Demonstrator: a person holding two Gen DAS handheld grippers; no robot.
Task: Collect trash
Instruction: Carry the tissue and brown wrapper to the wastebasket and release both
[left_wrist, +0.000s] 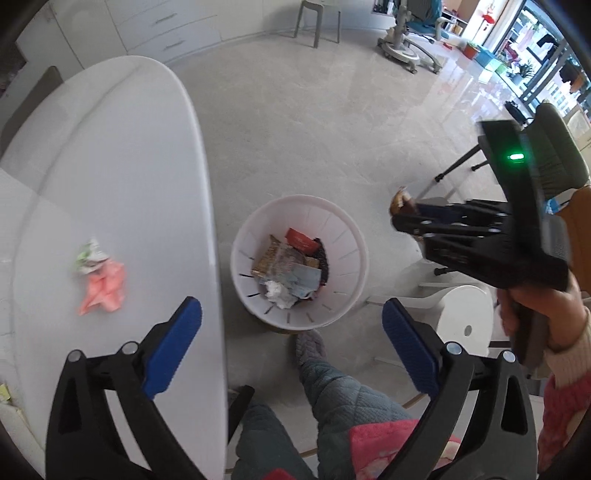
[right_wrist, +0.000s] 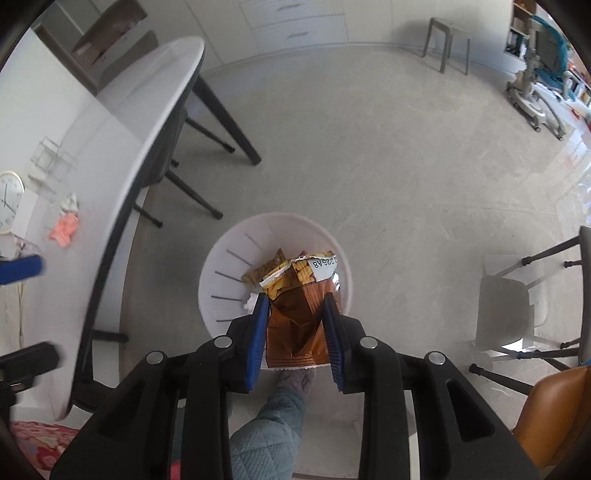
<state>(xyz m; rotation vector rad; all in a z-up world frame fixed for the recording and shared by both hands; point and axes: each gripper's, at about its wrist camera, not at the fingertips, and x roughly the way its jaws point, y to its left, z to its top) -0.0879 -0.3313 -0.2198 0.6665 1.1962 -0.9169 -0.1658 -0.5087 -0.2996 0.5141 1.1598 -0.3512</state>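
One white slotted bin (left_wrist: 343, 229) on the floor; one white table (left_wrist: 110, 184); two crumpled scraps on the table, one pink (left_wrist: 105, 286), one green-and-white (left_wrist: 88, 254); one brown-and-yellow snack wrapper (right_wrist: 299, 314); two grippers, left (left_wrist: 291, 347), right (right_wrist: 295, 332); one grey stool (left_wrist: 317, 18).

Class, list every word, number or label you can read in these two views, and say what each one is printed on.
"1226A8", seen upside down: white strip at the top of the brown snack wrapper held in the right gripper.
Clock numerals: too small.
Print on trash in the white bin: blurred, unreadable.
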